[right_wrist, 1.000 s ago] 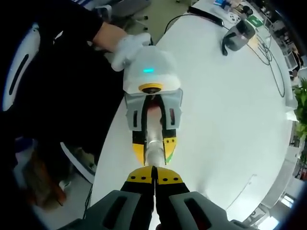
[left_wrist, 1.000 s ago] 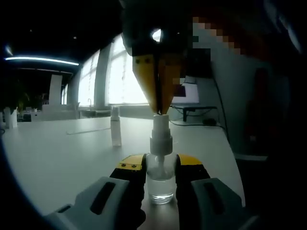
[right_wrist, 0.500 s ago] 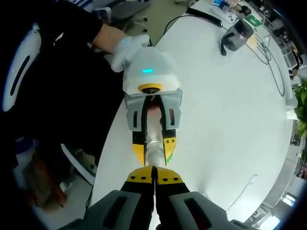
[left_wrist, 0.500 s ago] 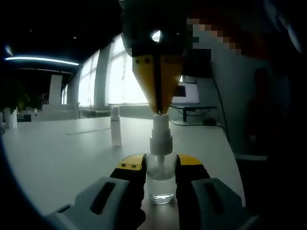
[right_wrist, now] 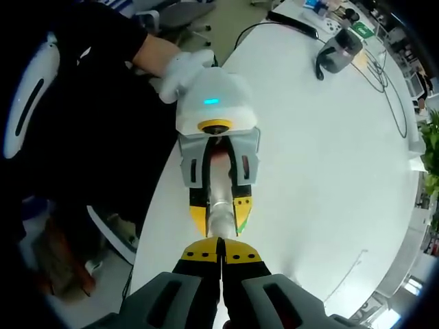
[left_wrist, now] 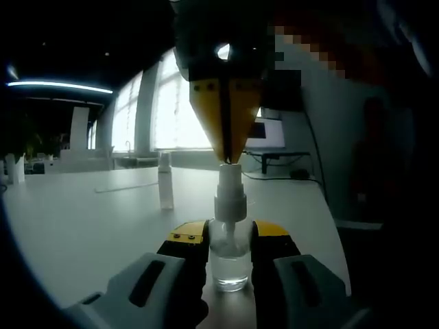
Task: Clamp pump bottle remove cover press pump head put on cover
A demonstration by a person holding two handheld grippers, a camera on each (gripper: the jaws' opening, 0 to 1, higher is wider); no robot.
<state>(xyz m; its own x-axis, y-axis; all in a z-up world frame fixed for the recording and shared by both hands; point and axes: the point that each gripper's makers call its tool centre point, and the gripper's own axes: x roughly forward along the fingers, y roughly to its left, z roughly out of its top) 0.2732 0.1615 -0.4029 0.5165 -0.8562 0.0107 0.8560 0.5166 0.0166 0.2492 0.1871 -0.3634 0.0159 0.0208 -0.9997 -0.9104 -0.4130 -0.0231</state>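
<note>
Pump bottle clamped upright, second claw bearing on its pump head

In the left gripper view the left gripper (left_wrist: 230,250) pinches the clear pump bottle (left_wrist: 230,257) between its yellow-tipped jaws on the white table (left_wrist: 82,219). The right gripper (left_wrist: 226,154), jaws pressed together, comes down from above with its tips on the white pump head (left_wrist: 230,188). Beyond and left of the claw stands the slim cover (left_wrist: 165,181), upright.

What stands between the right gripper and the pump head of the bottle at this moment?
Nothing visible. In the left gripper view the right gripper, jaws closed together, comes down from above with its tips on the pump head. The left gripper clamps the pump bottle on the white table.
</note>
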